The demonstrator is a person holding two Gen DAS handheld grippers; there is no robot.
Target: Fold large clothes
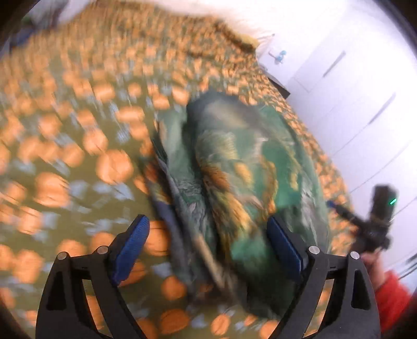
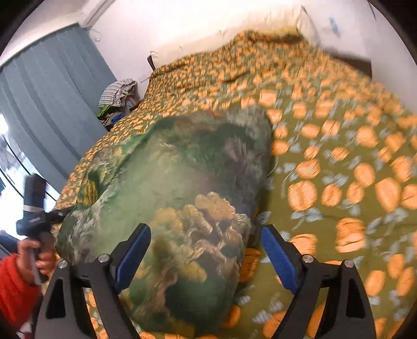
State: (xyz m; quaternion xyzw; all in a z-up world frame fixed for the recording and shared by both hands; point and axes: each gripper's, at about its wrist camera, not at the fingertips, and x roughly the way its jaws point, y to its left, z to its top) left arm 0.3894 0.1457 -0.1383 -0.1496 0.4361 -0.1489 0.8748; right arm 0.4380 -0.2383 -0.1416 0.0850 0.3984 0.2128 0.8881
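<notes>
Window: far left of the right wrist view, bright glare, detail washed out.
Curtain [image 2: 49,104]: grey-blue, pleated, hanging beside the window along the left wall.
Clothes pile [image 2: 117,96]: striped and coloured items heaped in the gap between curtain and bed.
Wall [image 2: 182,23]: white, behind the head of the bed.
Bedspread [image 2: 338,161]: olive green with orange round motifs and pale leaves; covers the whole bed, mildly rumpled at the far end. Both views motion-blurred.
Garment [image 2: 182,187]: green cloth with gold and brown floral print, lying bunched in a long mound on the bedspread, near the bed's edge; fold lines cannot be made out.
Left gripper [image 1: 208,250]: blue pads spread wide, nothing between them pinched; garment lies below, spanning the gap. Contact cannot be told.
Right gripper [image 2: 206,256]: pads wide apart, poised over the near end of the garment; contact cannot be told.
Hand, red sleeve [image 2: 39,255]: grips the left gripper's handle, at the left edge of the right wrist view.
Cabinets [image 1: 351,91]: white fronts with slim bar handles, right of the bed in the left wrist view.
</notes>
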